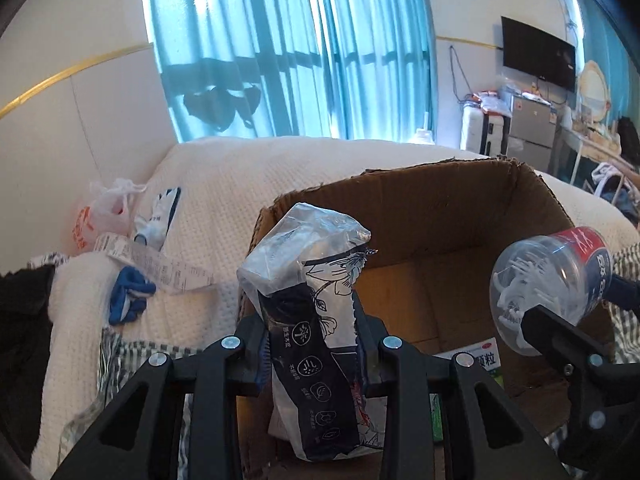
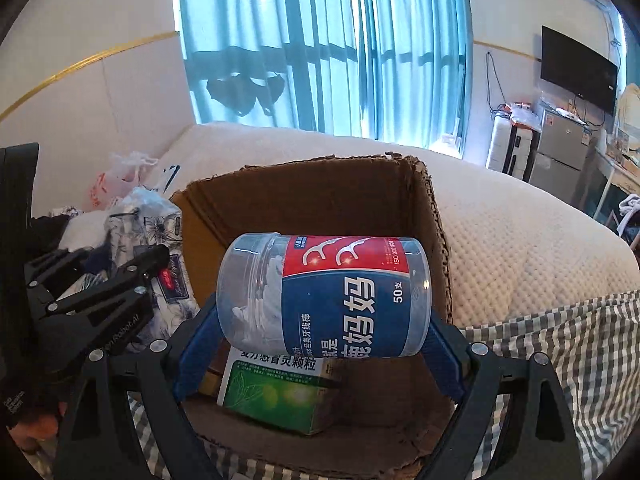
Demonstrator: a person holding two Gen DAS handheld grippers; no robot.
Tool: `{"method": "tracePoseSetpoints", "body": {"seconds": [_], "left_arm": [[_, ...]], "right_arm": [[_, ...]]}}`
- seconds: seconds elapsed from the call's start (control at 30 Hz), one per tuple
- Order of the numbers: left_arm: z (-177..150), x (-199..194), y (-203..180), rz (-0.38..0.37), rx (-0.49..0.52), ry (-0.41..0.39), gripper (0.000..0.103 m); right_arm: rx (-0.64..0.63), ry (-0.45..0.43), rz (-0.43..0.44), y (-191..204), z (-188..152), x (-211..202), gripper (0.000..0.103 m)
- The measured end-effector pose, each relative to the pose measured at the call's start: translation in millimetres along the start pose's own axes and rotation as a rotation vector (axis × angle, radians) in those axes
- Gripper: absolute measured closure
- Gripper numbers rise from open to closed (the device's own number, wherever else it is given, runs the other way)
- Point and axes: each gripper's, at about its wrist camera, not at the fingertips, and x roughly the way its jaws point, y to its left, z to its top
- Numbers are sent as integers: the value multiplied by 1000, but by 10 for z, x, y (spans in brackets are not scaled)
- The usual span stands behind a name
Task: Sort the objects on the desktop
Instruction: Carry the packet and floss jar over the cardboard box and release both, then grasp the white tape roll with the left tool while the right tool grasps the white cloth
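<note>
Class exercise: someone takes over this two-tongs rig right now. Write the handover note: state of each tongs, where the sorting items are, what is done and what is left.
Left tongs: shut on the crinkly black-and-white plastic tissue pack, held upright at the near-left rim of the open brown cardboard box.
Right tongs: shut on the clear plastic floss-pick jar with red-and-blue label, held sideways over the box.
Done: a green-and-white medicine carton lies on the box floor.
Left: lower and release both held items into the box. A long paper receipt, blue cloth and white plastic bag lie on the white bedcover; whether they belong to the sort is unclear.
</note>
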Motion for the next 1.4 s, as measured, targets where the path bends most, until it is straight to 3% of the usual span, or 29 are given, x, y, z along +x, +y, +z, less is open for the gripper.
{"method": "tracePoseSetpoints", "body": {"seconds": [0.03,0.1,0.17,0.33,0.53,0.77,1.1,1.3,1.4], "left_arm": [[17,7,4,6,3,-2,58],[23,-44,13,2,4,-14,29],[32,-140,36,8,9,-38,21],[42,-439,141,45,24,-59,21],[51,-1104,371,18,-40,-93,13],[-153,-1818,411,-14,-10,-103,9],[-992,-2102,220,-120,20,74,6],[-1756,-1968,-426,-300,133,242,6],[-2053,-1832,-721,-351,219,327,6]], "right_arm": [[10,-9,-3,-16,11,-25,12],[23,-36,-41,-31,42,-108,5],[17,-75,-39,-49,62,-281,5],[48,-124,-36,-112,156,-723,5],[11,-171,-58,-42,232,-1387,5],[-69,-178,-61,29,53,-2057,5],[-171,-53,-82,-33,-776,-2370,5],[-63,1,-115,-293,-1389,-2352,5],[-31,69,-101,-371,-1668,-2285,5]]}}
